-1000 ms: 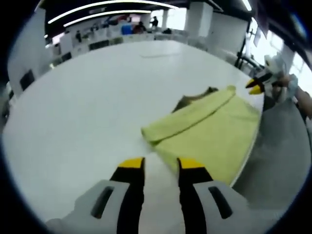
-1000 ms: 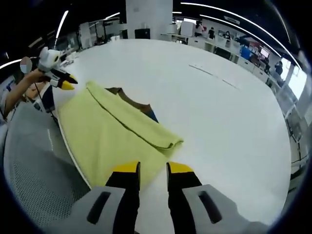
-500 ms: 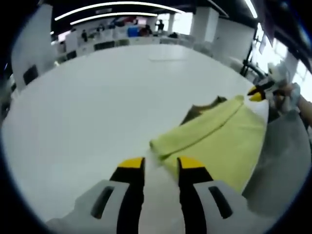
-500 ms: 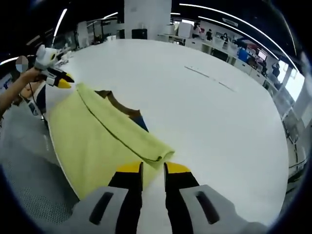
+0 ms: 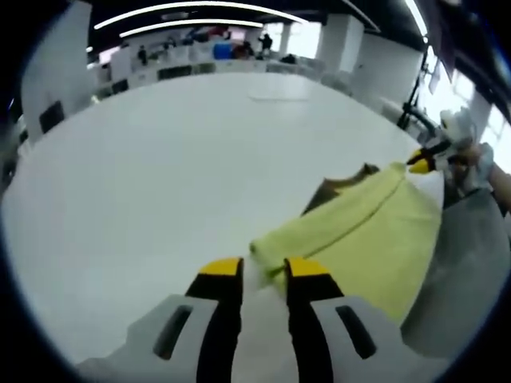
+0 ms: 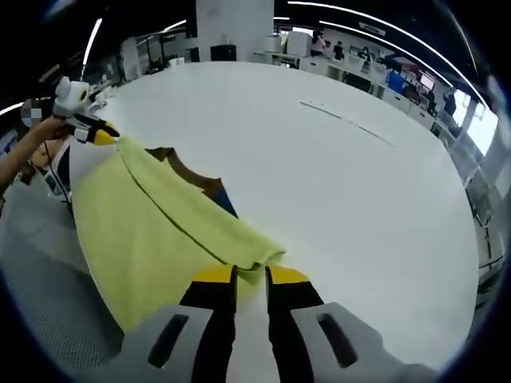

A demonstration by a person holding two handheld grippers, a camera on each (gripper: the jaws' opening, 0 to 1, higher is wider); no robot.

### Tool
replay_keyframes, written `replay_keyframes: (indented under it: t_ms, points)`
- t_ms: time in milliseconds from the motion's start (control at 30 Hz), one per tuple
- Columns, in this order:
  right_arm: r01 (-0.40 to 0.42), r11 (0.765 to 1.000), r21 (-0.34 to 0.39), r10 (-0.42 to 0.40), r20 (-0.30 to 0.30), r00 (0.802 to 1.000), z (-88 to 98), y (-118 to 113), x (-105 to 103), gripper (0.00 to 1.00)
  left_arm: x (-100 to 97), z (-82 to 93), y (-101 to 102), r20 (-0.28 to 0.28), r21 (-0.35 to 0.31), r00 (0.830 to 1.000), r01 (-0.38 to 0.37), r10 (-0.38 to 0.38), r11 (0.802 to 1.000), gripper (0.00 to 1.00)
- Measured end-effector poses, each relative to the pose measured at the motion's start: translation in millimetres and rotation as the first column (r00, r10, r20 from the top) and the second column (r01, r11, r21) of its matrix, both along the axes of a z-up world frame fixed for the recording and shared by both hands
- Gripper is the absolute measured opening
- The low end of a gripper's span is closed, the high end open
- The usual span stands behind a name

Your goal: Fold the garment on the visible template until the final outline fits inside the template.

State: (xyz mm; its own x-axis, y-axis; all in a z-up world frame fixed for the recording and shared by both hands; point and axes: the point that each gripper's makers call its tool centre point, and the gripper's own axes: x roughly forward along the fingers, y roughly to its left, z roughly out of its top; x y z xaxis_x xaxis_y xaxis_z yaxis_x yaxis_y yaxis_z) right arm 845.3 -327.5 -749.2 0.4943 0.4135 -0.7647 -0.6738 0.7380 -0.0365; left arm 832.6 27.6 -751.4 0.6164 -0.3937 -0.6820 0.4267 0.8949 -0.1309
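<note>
A large open hall with ceiling light strips and distant desks surrounds a wide white table (image 5: 160, 159). The yellow garment (image 6: 144, 231) lies at the near edge of that table, its near part hanging over the edge. It is already folded once, with a long rolled fold running across it. A brown piece (image 6: 188, 169) with a blue corner peeks out from under the fold on the far side. Whether that is the template or part of the garment, I cannot tell.

In the right gripper view, the right gripper (image 6: 250, 275) sits at one end of the fold, jaws nearly together with a sliver of yellow cloth between the tips. It looks to be pinching the corner, though how firm the grip is cannot be told. In the left gripper view, the left gripper (image 5: 262, 267) is at the other end of the fold, its jaws narrowly apart, the cloth corner just at the tips. Whether it has closed on the cloth cannot be told.

The risk, as I judge it, is an uneven lift. If one end is only lightly caught, it could slip and the fold would skew or unroll. The overhanging part could also drag the garment off the table when pulled.
</note>
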Motion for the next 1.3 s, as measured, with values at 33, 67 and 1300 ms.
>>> replay_keyframes:
  t_ms: [33, 67, 1300]
  points:
    - [0.002, 1.0, 0.003, -0.002, -0.001, 1.0, -0.3, 0, 0, 0.14, 0.3, -0.4, 0, -0.001, -0.001, 1.0, 0.0, 0.0, 1.0, 0.16]
    - [0.004, 1.0, 0.008, -0.004, -0.005, 1.0, -1.1, 1, 1, 0.13, 0.6, -1.2, -1, -0.003, -0.004, 1.0, 0.0, 0.0, 1.0, 0.16]
    - [0.007, 1.0, 0.009, -0.007, 0.039, 0.999, 8.0, 8, 23, 0.01, 14.1, 16.5, -14, -0.037, -0.113, 0.999, -0.027, 0.023, 0.993, 0.0]
